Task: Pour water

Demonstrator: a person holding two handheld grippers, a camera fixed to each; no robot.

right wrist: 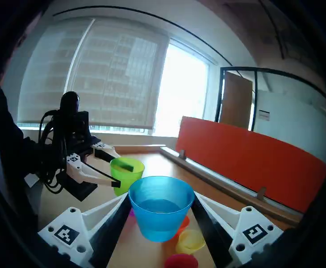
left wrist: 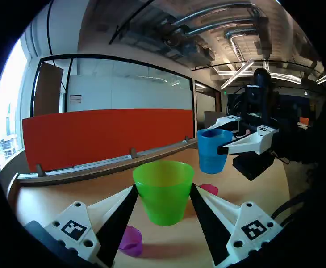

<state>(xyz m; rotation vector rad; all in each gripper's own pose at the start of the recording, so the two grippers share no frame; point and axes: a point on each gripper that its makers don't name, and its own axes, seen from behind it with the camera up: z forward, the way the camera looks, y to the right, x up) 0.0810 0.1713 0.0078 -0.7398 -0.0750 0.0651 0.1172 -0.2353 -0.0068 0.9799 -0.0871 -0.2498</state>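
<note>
In the left gripper view a green cup [left wrist: 164,191] is held upright above the wooden table [left wrist: 51,201], with my left gripper [left wrist: 164,196] shut on its sides. Farther off, my right gripper [left wrist: 232,134] is shut on a blue cup [left wrist: 212,150]. In the right gripper view the blue cup [right wrist: 160,206] is upright between the fingers of my right gripper [right wrist: 161,205], and water shows at its bottom. Beyond it my left gripper [right wrist: 118,172] holds the green cup [right wrist: 126,174].
Small cups lie on the table: purple [left wrist: 131,240] and pink [left wrist: 209,189] below the green cup, yellow [right wrist: 190,241], red [right wrist: 181,261] and orange [right wrist: 182,224] below the blue one. An orange divider panel [left wrist: 105,134] runs along the table's far edge. A dark sleeve [right wrist: 11,152] is at left.
</note>
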